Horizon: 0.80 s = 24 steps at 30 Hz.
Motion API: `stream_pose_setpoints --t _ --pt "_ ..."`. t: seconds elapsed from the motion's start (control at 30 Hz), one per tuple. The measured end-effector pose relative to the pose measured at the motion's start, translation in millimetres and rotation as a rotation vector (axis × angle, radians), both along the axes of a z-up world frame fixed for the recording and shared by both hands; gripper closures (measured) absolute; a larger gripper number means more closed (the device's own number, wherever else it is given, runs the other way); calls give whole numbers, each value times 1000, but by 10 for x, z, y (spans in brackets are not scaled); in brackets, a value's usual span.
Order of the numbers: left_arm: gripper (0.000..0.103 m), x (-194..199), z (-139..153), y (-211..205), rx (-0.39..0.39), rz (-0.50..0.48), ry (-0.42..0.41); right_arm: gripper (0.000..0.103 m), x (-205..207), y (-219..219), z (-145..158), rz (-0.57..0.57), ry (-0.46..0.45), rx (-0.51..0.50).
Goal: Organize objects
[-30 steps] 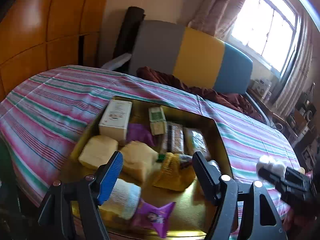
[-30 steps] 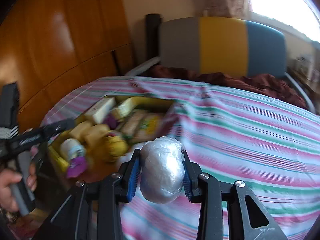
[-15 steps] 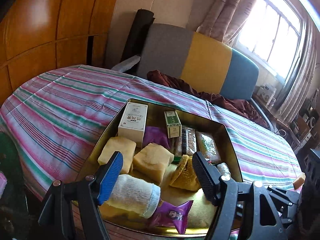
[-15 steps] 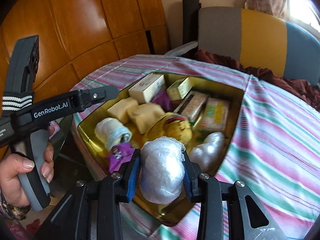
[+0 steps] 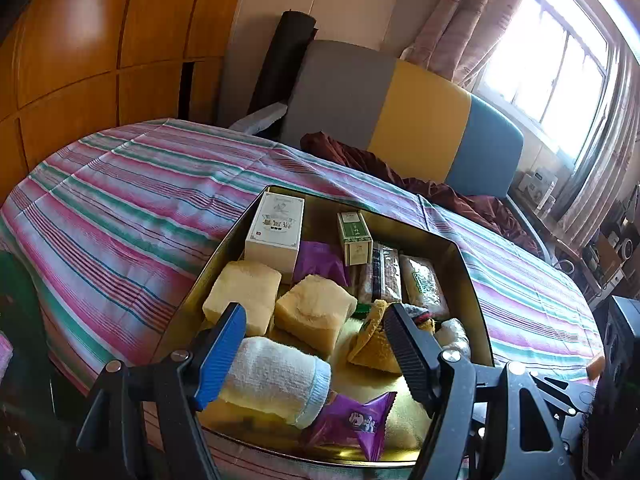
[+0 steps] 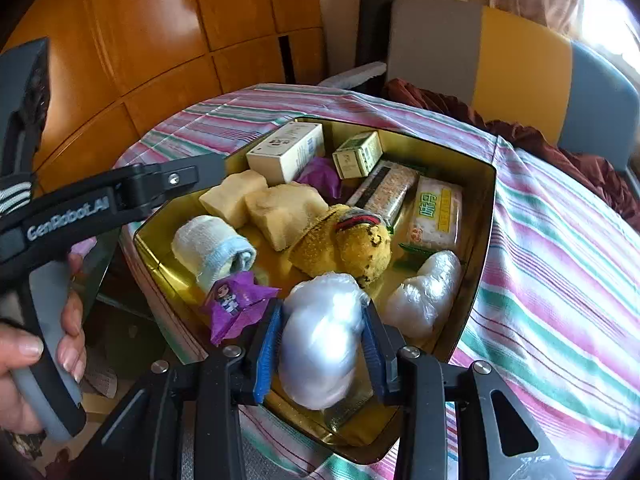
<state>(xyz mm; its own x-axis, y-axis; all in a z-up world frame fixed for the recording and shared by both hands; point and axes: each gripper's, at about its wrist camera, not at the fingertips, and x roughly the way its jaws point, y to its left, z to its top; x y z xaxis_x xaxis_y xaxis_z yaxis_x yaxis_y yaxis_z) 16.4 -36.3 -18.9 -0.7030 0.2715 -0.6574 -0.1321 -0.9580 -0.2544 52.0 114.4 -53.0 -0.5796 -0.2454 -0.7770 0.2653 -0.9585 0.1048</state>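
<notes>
A gold tin tray (image 6: 486, 184) (image 5: 466, 276) sits on the striped tablecloth. In it lie a white box (image 6: 286, 152), a green box (image 6: 357, 155), two sponge blocks (image 6: 280, 208), a rolled towel (image 6: 212, 246) (image 5: 276, 380), a yellow plush toy (image 6: 352, 240), purple wrappers (image 6: 240, 304) and a plastic-wrapped lump (image 6: 426, 294). My right gripper (image 6: 322, 340) is shut on a second plastic-wrapped ball (image 6: 320, 336), held over the tray's near corner. My left gripper (image 5: 316, 344) hangs open over the tray's near edge, above the towel, holding nothing.
A striped cloth (image 5: 132, 200) covers the table. A chair with a grey, yellow and blue back (image 5: 400, 120) and a dark red cloth (image 5: 440, 192) stands behind it. Wooden panels (image 6: 160, 40) rise on the left. A hand (image 6: 24, 360) grips the left gripper's handle.
My right gripper carried the wrapped ball leftward from over the cloth to above the tray's near corner. The left gripper stayed open and shifted only slightly.
</notes>
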Motion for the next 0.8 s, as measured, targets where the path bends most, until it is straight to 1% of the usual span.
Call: stream_pose_setpoints --t 0.13,0.23,0.27,0.3,0.43,0.5,0.6,0.7,0.8 --pt "30 -7 -8 -11 2 4 -3 63 -9 -3 -13 -14 -9 1" --pt "30 -10 -20 -15 3 6 -6 55 9 -18 -25 -11 -14 -2" --pt "30 -9 -25 -17 4 5 -8 49 15 -15 -26 -13 -14 -2" --pt "30 -5 -26 -17 5 6 -8 45 19 -10 -24 -17 -11 -6" --pt "30 21 -10 -5 -2 6 2 38 26 7 2 -30 -1 -7" --pt "30 40 16 25 -38 19 14 32 30 22 30 -37 10 -8" --pt "30 40 40 55 -81 31 21 28 35 39 70 -46 28 -4" --pt "30 50 64 40 -68 32 27 24 37 55 107 -57 45 7" --pt "30 42 87 38 -89 46 19 19 35 99 156 -76 66 11"
